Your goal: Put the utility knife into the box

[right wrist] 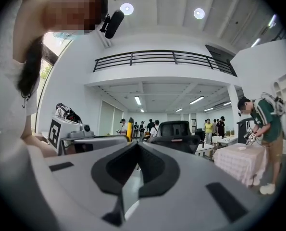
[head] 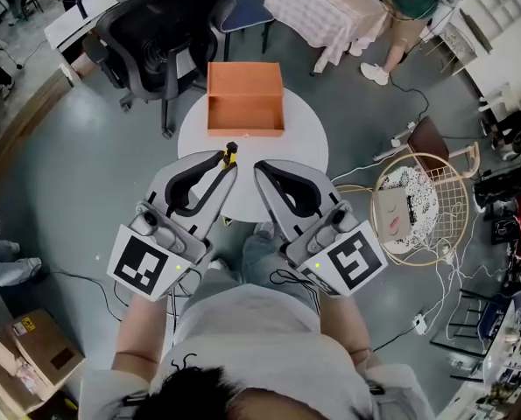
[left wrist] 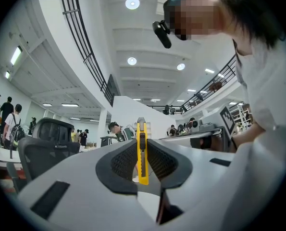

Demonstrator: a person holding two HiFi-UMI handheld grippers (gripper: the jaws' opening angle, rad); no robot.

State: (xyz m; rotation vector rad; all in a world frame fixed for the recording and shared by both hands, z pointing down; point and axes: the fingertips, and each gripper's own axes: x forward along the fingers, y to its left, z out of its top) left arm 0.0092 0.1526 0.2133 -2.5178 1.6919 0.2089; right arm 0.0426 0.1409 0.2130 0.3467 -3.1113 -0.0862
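Note:
An open orange box (head: pixel 244 101) stands at the far side of the round white table (head: pixel 308 134), with nothing seen inside it. My left gripper (head: pixel 228 162) is shut on the yellow utility knife (head: pixel 230 154), held over the table's near edge, short of the box. In the left gripper view the knife (left wrist: pixel 142 150) stands upright between the jaws of that gripper (left wrist: pixel 142 143). My right gripper (head: pixel 259 170) hangs beside it, shut with nothing in it. In the right gripper view that gripper (right wrist: pixel 135 146) points toward the room, and the knife (right wrist: pixel 130 129) shows at its left.
A black office chair (head: pixel 155 33) stands just behind the table. A wire basket stool (head: pixel 418 204) and cables lie on the floor to the right. A cardboard box (head: pixel 24 344) sits at the lower left. A cloth-covered table (head: pixel 317 7) with a person beside it is farther back.

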